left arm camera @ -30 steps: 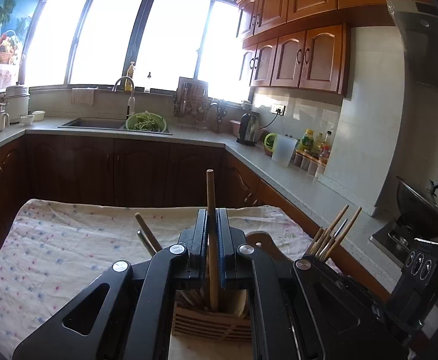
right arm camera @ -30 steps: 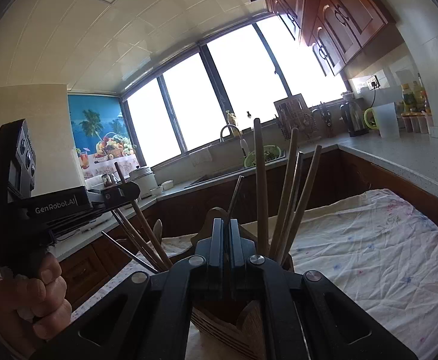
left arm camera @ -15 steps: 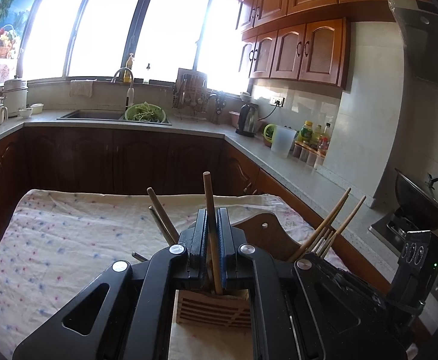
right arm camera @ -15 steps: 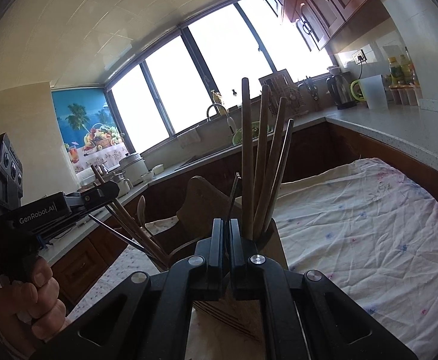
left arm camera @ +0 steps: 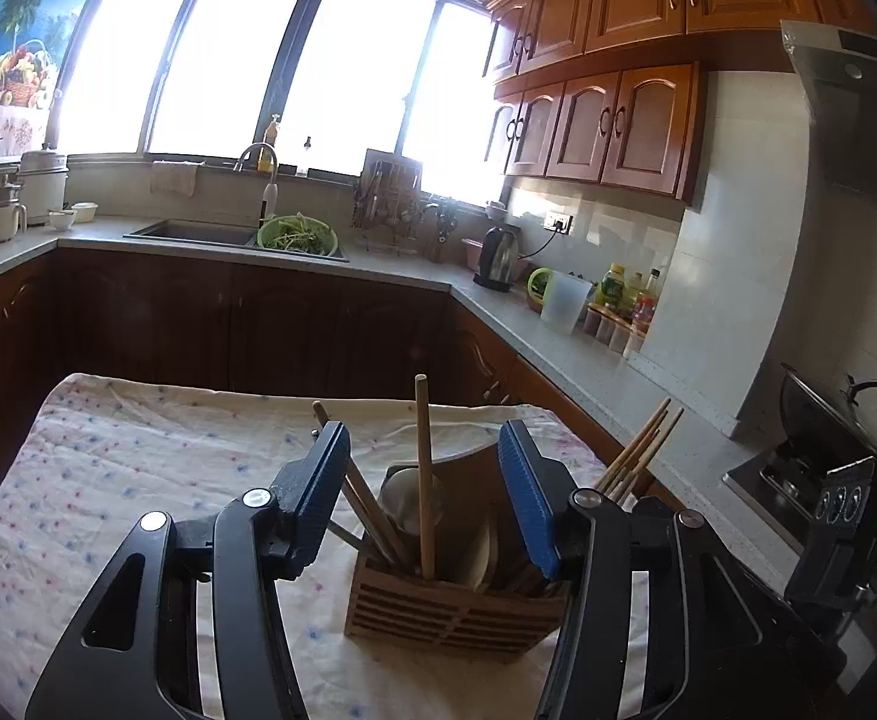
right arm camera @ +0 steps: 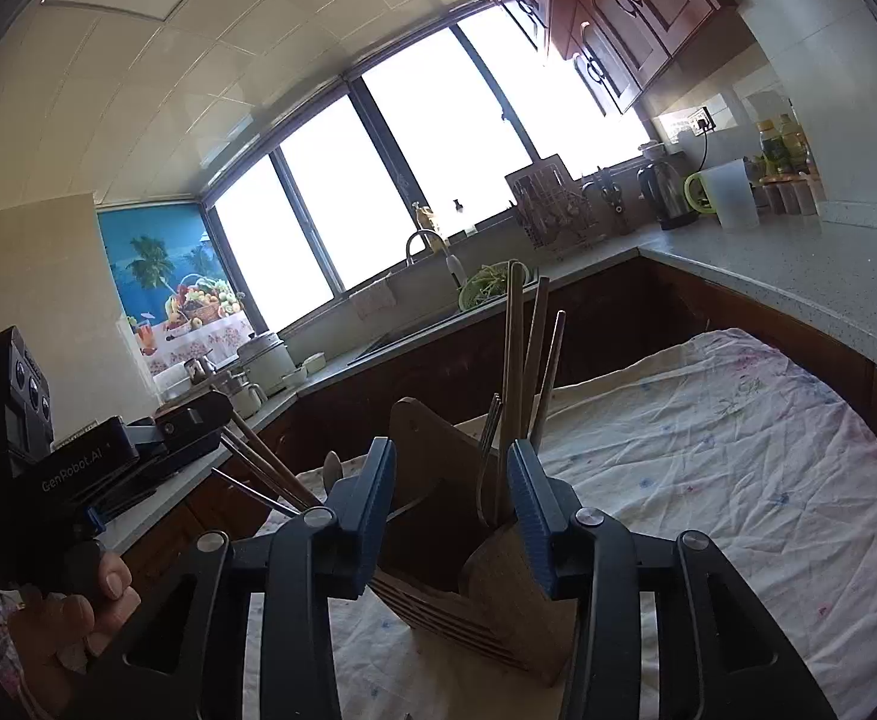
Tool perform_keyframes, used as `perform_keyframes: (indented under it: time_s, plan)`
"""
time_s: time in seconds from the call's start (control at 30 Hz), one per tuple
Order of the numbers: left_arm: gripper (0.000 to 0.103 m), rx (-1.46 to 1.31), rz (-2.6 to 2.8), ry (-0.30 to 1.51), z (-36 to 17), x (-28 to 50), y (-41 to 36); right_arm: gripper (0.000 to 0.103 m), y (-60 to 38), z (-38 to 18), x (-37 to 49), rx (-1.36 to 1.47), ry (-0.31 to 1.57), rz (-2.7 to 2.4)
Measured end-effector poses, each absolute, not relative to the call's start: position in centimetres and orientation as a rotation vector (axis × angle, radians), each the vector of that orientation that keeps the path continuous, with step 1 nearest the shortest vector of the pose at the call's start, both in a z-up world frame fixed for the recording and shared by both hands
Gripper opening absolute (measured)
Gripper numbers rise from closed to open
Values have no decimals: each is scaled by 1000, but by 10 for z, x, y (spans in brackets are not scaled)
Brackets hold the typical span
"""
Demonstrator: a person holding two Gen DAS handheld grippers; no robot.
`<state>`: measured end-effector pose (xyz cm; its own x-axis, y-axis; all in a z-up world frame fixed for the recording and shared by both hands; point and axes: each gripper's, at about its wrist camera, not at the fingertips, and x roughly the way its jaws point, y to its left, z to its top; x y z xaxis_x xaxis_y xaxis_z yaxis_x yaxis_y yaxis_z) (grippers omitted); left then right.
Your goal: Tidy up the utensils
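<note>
- Fingers spread wide on the left gripper (left arm camera: 423,498), blue pads (left arm camera: 324,492) apart and pinching nothing; the round light-wood chopstick (left arm camera: 423,474) stands free between them, foot down in the slatted wooden utensil holder (left arm camera: 450,606).
- Right gripper (right arm camera: 450,510) likewise gaping, its fingers (right arm camera: 528,516) either side of the holder's far compartment, where the bundle of long wooden and metal chopsticks (right arm camera: 525,372) stands upright.
- Holder sits on the desk under a white cloth dotted pink and blue (left arm camera: 138,468); a pale spoon bowl (left arm camera: 405,498) lies in the middle section, with more sticks leaning left.
- To finish this release cleanly, I'd say: draw each gripper straight back and up, pads clear of the stick tops, so nothing gets tipped or dragged out.
- Watch the single chopstick; it leans only slightly and a brush from a pad could knock it over.
- Compared with half a second ago: both pairs of fingers were pressed shut, the left on that single stick, the right near its bundle. Now both have let go and the sticks stay in the holder.
</note>
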<state>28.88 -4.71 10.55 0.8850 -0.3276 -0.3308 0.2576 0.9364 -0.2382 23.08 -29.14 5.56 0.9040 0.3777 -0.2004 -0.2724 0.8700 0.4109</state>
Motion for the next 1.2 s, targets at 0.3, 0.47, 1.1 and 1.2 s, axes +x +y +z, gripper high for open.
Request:
perform_keyframes:
  time_s: [0.3, 0.47, 1.1, 1.2]
  plan:
    - [83, -222, -265, 388, 96, 249, -25, 76, -296, 54, 213, 399, 305, 318]
    - [91, -214, -238, 430, 80, 231, -17, 79, -294, 44, 202, 415, 352, 319]
    - [93, -199, -165, 545, 43, 144, 9, 87, -271, 47, 105, 307, 364, 352]
    - [93, -174, -174, 524, 56, 131, 9, 87, -266, 62, 93, 274, 354, 361]
